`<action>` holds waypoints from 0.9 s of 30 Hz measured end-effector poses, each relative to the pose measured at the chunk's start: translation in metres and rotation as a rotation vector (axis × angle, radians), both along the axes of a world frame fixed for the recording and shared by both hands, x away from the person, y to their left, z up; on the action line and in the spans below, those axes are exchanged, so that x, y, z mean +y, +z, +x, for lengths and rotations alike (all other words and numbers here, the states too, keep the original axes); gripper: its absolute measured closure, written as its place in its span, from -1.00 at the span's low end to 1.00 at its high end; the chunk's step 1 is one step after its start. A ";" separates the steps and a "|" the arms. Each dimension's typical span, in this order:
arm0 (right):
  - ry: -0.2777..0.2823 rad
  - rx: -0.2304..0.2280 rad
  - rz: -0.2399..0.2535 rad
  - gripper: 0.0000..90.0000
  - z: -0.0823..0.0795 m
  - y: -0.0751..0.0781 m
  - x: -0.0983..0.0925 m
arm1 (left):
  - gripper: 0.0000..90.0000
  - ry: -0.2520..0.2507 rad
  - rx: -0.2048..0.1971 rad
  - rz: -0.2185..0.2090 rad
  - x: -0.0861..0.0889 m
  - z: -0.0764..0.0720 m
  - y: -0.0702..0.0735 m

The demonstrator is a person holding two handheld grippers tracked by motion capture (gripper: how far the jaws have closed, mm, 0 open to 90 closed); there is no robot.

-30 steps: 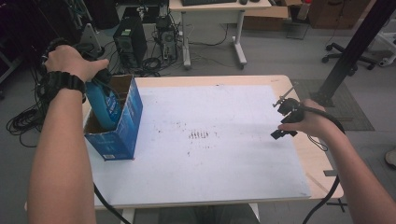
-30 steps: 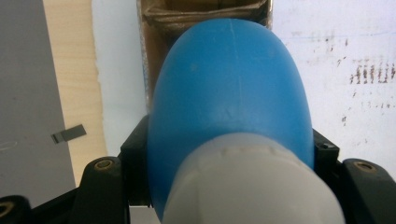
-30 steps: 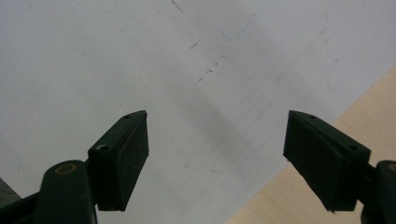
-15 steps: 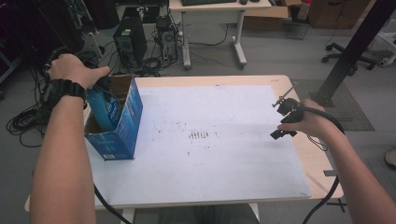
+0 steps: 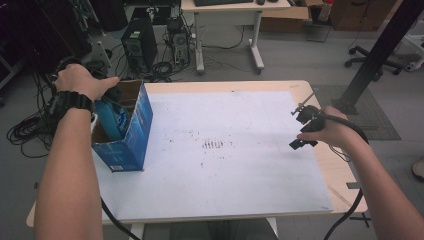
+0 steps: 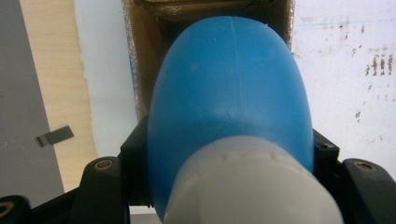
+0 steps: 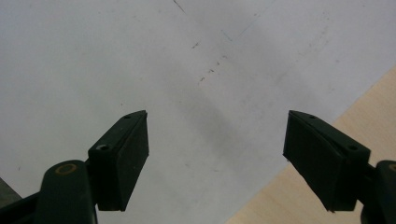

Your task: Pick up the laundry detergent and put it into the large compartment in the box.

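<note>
Along the near edge of the table (image 5: 320, 170), two bare forearms reach in from below. At the left, the left gripper (image 6: 229, 144) pinches a blue bottle (image 6: 229, 88) between its jaws, which press on the bottle's sides just below its white cap (image 6: 243, 186). From above, the hand (image 5: 80, 82) on that gripper sits over the open top of a blue cardboard box (image 5: 132, 135), a black watch (image 5: 70, 102) on its wrist, and the bottle's lower part is already down inside the box, tilted. Through the left gripper view the brown inner walls of the box surround the bottle's far end. The box stands on the left part of the white sheet (image 5: 225, 150) that covers the tabletop. Toward the right edge, well apart from the box, the right gripper (image 7: 217, 158) hovers over the sheet with its jaws spread wide and nothing between them. Beyond the table lie tangled cables (image 5: 30, 130), a computer tower (image 5: 135, 45) and another desk (image 5: 235, 7).
</note>
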State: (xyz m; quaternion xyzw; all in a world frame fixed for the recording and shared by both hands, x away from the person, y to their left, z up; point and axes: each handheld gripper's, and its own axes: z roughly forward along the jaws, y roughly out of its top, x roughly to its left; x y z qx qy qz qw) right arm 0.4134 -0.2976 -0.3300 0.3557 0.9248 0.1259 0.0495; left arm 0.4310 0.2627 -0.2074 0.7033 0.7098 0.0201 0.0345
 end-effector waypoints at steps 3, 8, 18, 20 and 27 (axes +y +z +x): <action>0.001 -0.002 0.002 -0.50 0.000 0.000 0.001 | -0.16 -0.001 0.002 0.001 0.000 0.000 -0.003; 0.002 -0.001 0.001 -0.50 0.000 -0.001 0.000 | -0.16 -0.002 0.007 -0.003 0.000 0.001 -0.007; 0.005 0.006 -0.003 -0.50 0.001 -0.003 0.002 | -0.16 -0.004 0.024 -0.008 0.001 0.002 -0.019; 0.005 0.007 -0.005 -0.50 0.001 -0.004 0.002 | -0.16 -0.002 0.024 -0.009 0.002 0.002 -0.021; 0.006 0.010 -0.004 -0.50 0.002 -0.005 0.003 | -0.16 0.005 0.033 -0.007 0.003 0.003 -0.029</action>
